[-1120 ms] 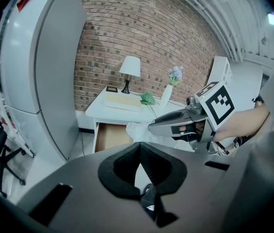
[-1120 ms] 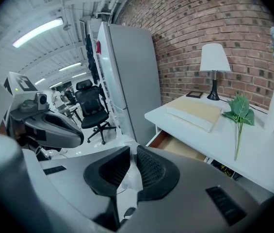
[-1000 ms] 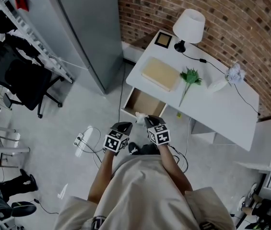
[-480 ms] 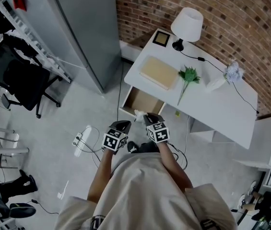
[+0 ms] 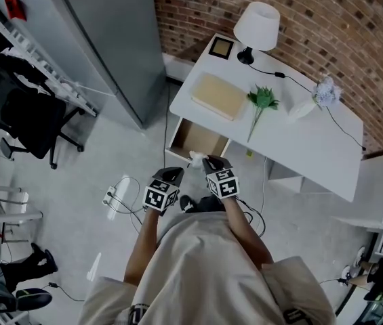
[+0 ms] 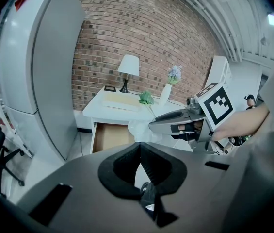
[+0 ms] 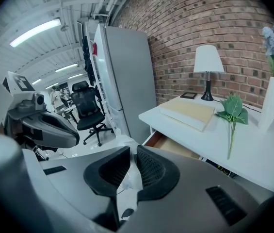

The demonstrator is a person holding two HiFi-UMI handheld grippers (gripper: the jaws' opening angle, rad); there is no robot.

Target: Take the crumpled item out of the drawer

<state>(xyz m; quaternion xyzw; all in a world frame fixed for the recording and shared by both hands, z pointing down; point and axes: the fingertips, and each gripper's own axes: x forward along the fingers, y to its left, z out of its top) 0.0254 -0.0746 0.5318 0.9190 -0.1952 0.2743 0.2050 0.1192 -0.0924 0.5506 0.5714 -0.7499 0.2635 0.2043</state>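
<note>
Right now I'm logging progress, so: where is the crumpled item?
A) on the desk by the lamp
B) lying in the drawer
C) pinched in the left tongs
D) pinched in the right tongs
D: the crumpled item sits pinched between the pads of the right tongs, while the open drawer shows only its bare bottom and the left tongs are shut on nothing.

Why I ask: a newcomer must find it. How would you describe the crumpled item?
A white desk against the brick wall has a drawer open under its lamp end. At the drawer's front edge, the crumpled item is the white wad pinched in the right gripper, the only rumpled thing there.
</note>
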